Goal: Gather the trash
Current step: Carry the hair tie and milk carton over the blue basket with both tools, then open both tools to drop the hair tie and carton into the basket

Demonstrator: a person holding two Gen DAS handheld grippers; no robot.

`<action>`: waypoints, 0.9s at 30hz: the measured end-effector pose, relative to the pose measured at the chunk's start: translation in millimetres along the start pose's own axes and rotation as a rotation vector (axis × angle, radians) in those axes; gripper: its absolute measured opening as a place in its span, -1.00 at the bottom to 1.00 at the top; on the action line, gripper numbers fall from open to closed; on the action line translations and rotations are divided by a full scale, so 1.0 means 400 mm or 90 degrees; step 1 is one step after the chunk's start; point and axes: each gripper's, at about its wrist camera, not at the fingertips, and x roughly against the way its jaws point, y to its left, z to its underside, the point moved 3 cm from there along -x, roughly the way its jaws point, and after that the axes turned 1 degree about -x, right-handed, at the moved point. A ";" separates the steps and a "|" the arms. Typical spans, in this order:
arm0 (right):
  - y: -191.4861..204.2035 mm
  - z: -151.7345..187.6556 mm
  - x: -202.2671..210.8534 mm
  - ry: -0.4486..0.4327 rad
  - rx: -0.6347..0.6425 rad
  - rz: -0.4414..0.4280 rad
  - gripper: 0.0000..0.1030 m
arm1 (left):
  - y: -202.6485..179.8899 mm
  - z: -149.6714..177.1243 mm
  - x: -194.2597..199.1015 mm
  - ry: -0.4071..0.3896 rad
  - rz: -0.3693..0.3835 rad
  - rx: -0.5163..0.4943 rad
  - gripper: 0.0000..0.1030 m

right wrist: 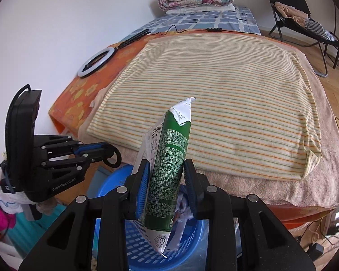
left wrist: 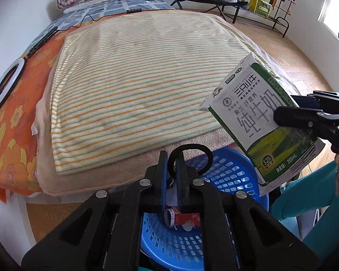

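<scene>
Right wrist view: I am holding a milk carton [right wrist: 167, 164] over the blue basket [right wrist: 147, 253], at the drop-off step of collecting trash.

Nearest me, the right gripper [right wrist: 166, 187] is pinching the green and white carton by its narrow sides, tilted, its lower corner hanging above the basket, where crumpled wrappers [right wrist: 183, 207] are already lying. To its left, the left gripper [right wrist: 111, 155] is hovering with its fingers pressed together on a black ring [left wrist: 191, 158], which I judge to be another piece of trash. Beyond, the bed with the striped blanket [right wrist: 214, 103] is looking clear of litter as far as I can see. Next, I reckon, I am lowering the carton slightly and spreading the right fingers so it falls inside the rim rather than tipping out.
</scene>
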 end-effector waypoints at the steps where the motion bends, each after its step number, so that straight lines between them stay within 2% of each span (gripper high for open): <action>1: 0.004 0.012 0.001 0.003 0.004 0.001 -0.43 | -0.002 0.012 -0.002 0.003 0.004 0.004 -0.90; 16: 0.043 0.175 -0.041 0.074 0.023 -0.007 -0.44 | -0.049 0.150 -0.049 0.061 0.014 -0.010 -0.90; 27: 0.049 0.215 -0.085 0.106 0.024 0.001 -0.43 | -0.064 0.195 -0.097 0.097 0.006 -0.016 -0.90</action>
